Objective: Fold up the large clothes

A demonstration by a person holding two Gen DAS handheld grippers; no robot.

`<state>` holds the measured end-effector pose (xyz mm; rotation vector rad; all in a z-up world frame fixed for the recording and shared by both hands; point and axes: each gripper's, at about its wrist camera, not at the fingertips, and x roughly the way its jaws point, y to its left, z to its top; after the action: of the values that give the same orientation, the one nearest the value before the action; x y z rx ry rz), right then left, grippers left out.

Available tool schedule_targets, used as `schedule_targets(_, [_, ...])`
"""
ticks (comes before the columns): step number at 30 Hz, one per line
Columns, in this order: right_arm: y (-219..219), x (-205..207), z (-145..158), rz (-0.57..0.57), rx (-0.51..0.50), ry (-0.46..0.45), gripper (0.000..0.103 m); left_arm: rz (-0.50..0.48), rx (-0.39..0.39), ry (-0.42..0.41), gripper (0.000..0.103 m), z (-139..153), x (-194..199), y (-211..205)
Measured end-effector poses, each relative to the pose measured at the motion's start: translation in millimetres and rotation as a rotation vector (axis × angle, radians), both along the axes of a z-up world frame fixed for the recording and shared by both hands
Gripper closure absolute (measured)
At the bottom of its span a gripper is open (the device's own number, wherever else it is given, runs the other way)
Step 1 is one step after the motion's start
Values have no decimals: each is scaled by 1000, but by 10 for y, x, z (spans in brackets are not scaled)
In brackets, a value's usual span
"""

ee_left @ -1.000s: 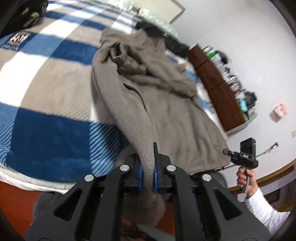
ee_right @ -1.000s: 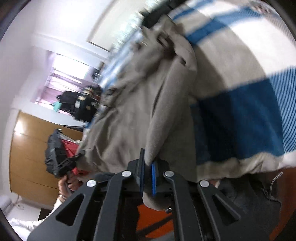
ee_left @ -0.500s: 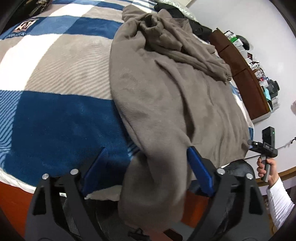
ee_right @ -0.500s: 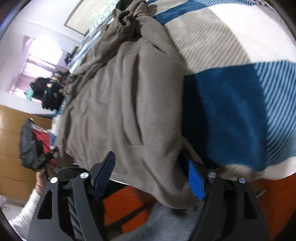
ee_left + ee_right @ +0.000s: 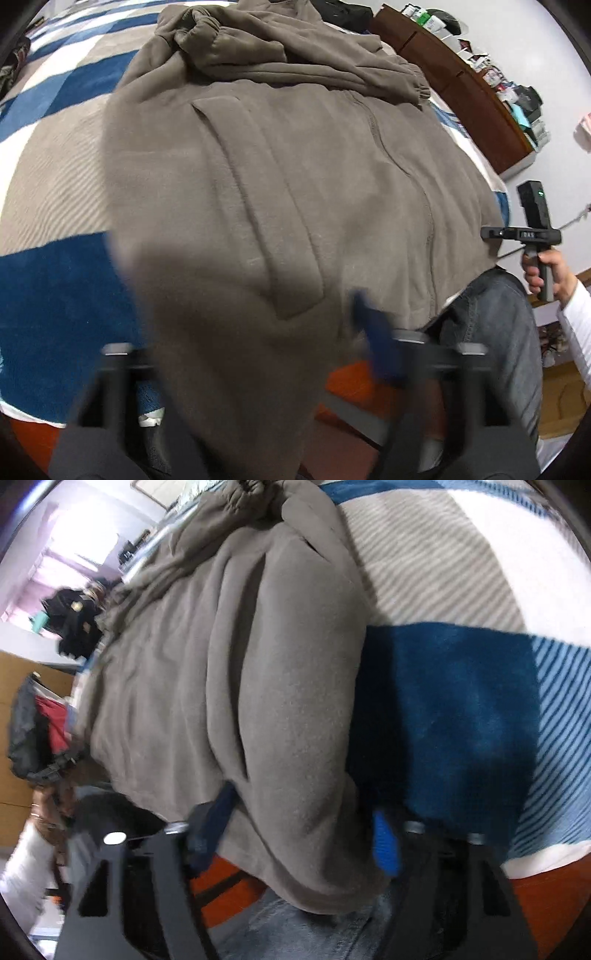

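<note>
A large taupe fleece garment point(image 5: 295, 166) lies spread on a blue, white and beige checked blanket point(image 5: 55, 288), its sleeves bunched at the far end. Its hem hangs over the near edge of the bed. My left gripper point(image 5: 251, 350) is at that hem, jaws closing. Fabric drapes between them and hides the left finger, and the blue pad point(image 5: 376, 350) stands off the cloth. My right gripper point(image 5: 301, 827) straddles a thick fold of the garment point(image 5: 280, 709) at the other hem corner. Its jaws are closing too, and its pads point(image 5: 384, 842) are still wide apart.
A brown cabinet point(image 5: 461, 81) with clutter on top stands along the wall beyond the bed. A hand in a white sleeve point(image 5: 550, 269) grips the other handle at the right. Legs in jeans point(image 5: 498, 332) press against the orange bed edge point(image 5: 535, 904). Dark bags point(image 5: 33, 731) sit at the left.
Both grippers were shut on the hem, then opened and let it go. They have sunk closer to the bed, and the garment now lies flatter and more spread out.
</note>
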<state>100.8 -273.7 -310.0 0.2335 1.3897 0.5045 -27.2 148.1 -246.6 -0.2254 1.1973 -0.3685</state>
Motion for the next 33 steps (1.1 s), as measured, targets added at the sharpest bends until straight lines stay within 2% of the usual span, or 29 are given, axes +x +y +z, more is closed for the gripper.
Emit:
schedule_targets(1, [-1, -13, -14, -8, 29, 14, 80, 10, -12, 0, 70, 11, 0, 18])
schedule_targets(2, [21, -25, -13, -2, 36, 8, 85, 19, -25, 1, 71, 21, 9, 23])
schedule_targets(5, [99, -96, 42, 21, 11, -32, 90, 40, -42, -18, 82, 72, -23, 69])
schedule_targets(7, [70, -113, 85, -22, 40, -30, 91, 51, -43, -30, 91, 114, -39, 88])
schedule_targets(11, [27, -206, 257, -50, 153, -69, 93, 88, -102, -73, 93, 297, -94, 176])
schedule_targets(15, [-8, -262, 510, -71, 323, -104, 93, 87, -98, -134, 94, 534, -89, 171])
schedule_targets(19, [44, -216, 743, -70, 422, -130, 93, 98, -142, -188, 94, 827, -6, 197])
schedule_targets(27, [81, -32, 1190, -111, 561, -187, 93, 98, -203, -240, 94, 1284, 324, 164])
schedule_targets(33, [164, 293, 1540, -158, 626, -240, 93, 157, -278, -263, 94, 1600, 669, 317])
